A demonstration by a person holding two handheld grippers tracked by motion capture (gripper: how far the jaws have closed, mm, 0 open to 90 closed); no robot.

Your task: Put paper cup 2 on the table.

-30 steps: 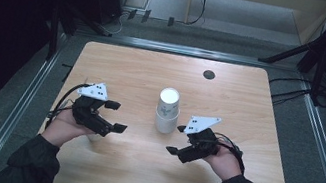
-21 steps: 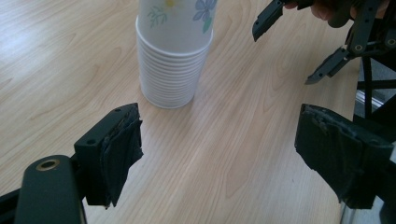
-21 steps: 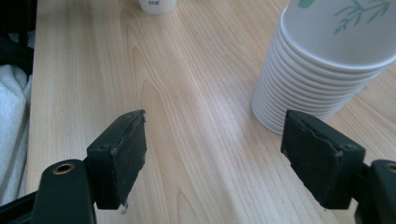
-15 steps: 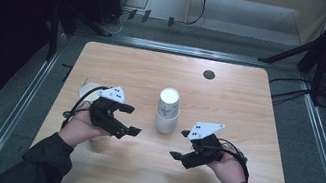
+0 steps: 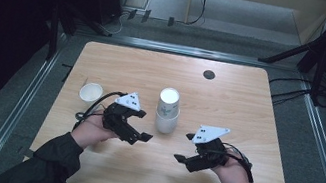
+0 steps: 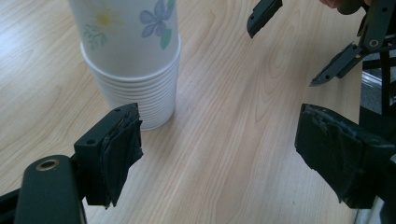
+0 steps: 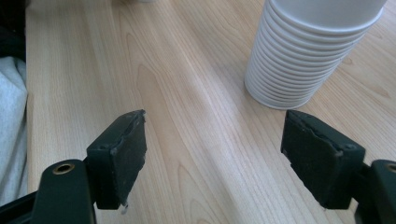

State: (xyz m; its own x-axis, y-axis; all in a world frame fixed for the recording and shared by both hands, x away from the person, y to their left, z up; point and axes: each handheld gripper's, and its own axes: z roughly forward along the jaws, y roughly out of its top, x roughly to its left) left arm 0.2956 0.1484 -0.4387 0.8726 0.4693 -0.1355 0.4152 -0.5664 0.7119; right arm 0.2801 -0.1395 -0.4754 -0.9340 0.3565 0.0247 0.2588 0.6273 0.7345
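Flanking the cup stack from the person's side of the table (image 5: 232,91), both grippers sit low and near the front edge, each aimed inward at the stack. The right gripper (image 5: 185,148) hangs a little apart from the stack, its fingers (image 7: 121,149) spread wide with nothing but bare wood between them; in its own view the stack's ribbed base stands ahead and off to the right, so it reads as waiting rather than reaching. The left gripper (image 5: 144,130) is closer, just beside the stack's foot, and its fingers (image 6: 119,147) are likewise spread and empty, the left one near the lowest rims without touching them. That angle suggests it is lining up to steady or take hold of the nested cups from the side (a low grip would hold the pile down while a cup is lifted off the top).

Standing upright near the middle of the table, the stack (image 5: 167,111) is a set of white paper cups nested rim over rim, the topmost printed with small flowers. Being tall and light, it would probably tip if pushed high, which may be why both tools come in at its base.

Farther left sits a single cup (image 5: 90,92), upright and open, well apart from the stack, likely one already separated. Toward the far edge lies a small dark disc (image 5: 208,74).
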